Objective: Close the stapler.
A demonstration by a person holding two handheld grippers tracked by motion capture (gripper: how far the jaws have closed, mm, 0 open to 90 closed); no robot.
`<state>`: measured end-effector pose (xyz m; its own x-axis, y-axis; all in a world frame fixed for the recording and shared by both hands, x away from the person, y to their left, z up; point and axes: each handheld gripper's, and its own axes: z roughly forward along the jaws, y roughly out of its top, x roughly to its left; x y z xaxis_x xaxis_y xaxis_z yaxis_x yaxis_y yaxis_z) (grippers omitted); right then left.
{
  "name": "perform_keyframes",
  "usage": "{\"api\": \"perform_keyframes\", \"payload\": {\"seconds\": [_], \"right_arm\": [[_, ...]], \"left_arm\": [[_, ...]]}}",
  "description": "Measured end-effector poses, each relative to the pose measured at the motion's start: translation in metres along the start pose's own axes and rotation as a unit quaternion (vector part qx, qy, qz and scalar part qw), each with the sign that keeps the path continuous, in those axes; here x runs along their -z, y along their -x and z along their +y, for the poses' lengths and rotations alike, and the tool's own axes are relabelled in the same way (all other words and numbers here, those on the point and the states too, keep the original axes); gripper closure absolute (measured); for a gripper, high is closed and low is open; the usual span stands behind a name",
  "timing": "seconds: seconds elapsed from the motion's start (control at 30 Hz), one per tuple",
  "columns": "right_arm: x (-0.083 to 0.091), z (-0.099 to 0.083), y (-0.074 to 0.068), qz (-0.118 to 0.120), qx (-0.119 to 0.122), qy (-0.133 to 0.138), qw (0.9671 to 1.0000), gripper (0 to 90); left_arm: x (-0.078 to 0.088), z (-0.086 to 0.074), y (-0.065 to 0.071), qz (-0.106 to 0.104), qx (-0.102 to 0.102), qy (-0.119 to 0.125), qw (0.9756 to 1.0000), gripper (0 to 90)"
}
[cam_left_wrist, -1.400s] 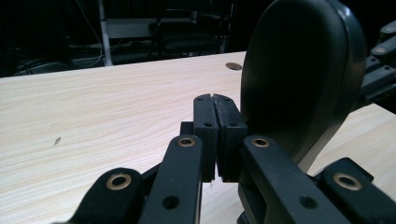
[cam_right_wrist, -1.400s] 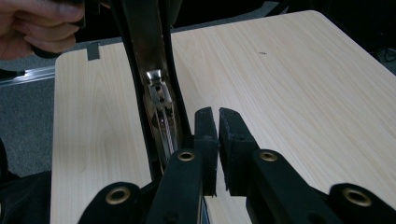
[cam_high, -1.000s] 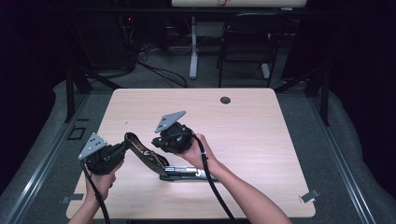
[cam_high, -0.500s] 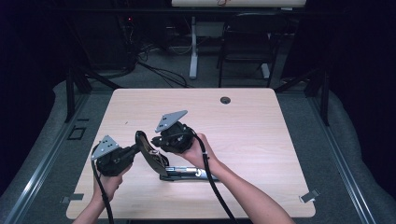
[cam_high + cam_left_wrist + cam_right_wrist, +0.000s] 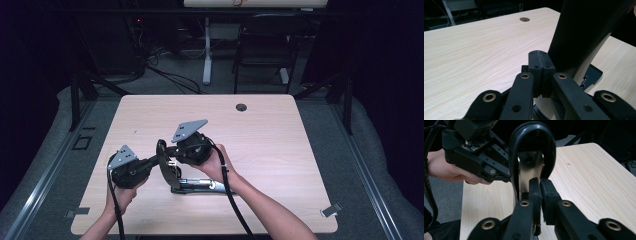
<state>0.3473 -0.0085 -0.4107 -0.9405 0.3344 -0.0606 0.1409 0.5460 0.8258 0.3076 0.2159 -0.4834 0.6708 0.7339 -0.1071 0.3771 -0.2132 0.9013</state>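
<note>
A stapler lies open near the table's front: its metal base (image 5: 202,186) rests flat and its black-topped arm (image 5: 167,169) stands raised. My left gripper (image 5: 157,160) reaches the arm from the left. Its pads (image 5: 541,60) are shut together beside the dark arm (image 5: 584,32), with nothing between them. My right gripper (image 5: 171,150) comes in from the right at the arm's top. Its jaws (image 5: 540,186) are shut just in front of the arm's metal underside (image 5: 529,170) and black loop (image 5: 532,135). Whether they pinch a thin edge is unclear.
The light wooden table (image 5: 270,130) has a round cable hole (image 5: 241,107) near its far edge. Grey floor with rails surrounds it, and a chair (image 5: 262,45) and desk legs stand beyond. A cable (image 5: 230,195) trails from my right gripper over the base.
My left gripper has moved right and slightly down, up against the stapler's arm, which has shifted right with it. The right hand has stayed in place.
</note>
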Motion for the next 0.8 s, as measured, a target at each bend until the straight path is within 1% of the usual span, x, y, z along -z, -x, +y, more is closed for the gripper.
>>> {"api": "perform_keyframes", "payload": {"seconds": [0.07,0.1,0.13,0.17,0.27,0.3,0.33,0.7,0.8], "right_arm": [[0.002,-0.003,0.001,0.000,-0.007,0.008,0.9999,89.5],[0.003,-0.005,0.001,0.000,-0.008,0.008,0.9999,89.8],[0.004,-0.006,0.001,-0.001,-0.007,0.006,1.0000,90.0],[0.005,-0.007,0.001,0.001,-0.008,0.009,0.9999,90.0],[0.008,-0.009,-0.001,0.000,-0.005,0.011,0.9999,90.0],[0.009,-0.009,-0.003,-0.001,-0.004,0.011,0.9999,90.0],[0.010,-0.010,-0.003,-0.003,-0.003,0.010,0.9999,90.0],[0.014,-0.016,-0.001,0.002,-0.011,0.011,0.9999,90.0],[0.020,-0.018,0.000,-0.001,-0.014,0.017,0.9998,90.0]], "left_arm": [[-0.002,0.000,0.001,0.000,0.000,-0.009,1.0000,90.0],[-0.003,0.000,0.001,-0.001,-0.001,-0.010,1.0000,90.0],[-0.004,-0.001,0.001,-0.002,0.001,-0.007,1.0000,90.0],[-0.005,0.000,0.001,-0.004,-0.001,-0.012,0.9999,90.0],[-0.008,0.000,0.004,-0.009,-0.006,-0.012,0.9999,90.0],[-0.008,0.000,0.005,-0.005,-0.008,-0.014,0.9999,90.0],[-0.009,0.000,0.006,-0.006,-0.008,-0.013,0.9999,90.0],[-0.014,-0.003,0.006,-0.015,-0.002,-0.025,0.9996,90.0],[-0.015,-0.004,0.007,-0.018,-0.002,-0.034,0.9992,90.0]]}}
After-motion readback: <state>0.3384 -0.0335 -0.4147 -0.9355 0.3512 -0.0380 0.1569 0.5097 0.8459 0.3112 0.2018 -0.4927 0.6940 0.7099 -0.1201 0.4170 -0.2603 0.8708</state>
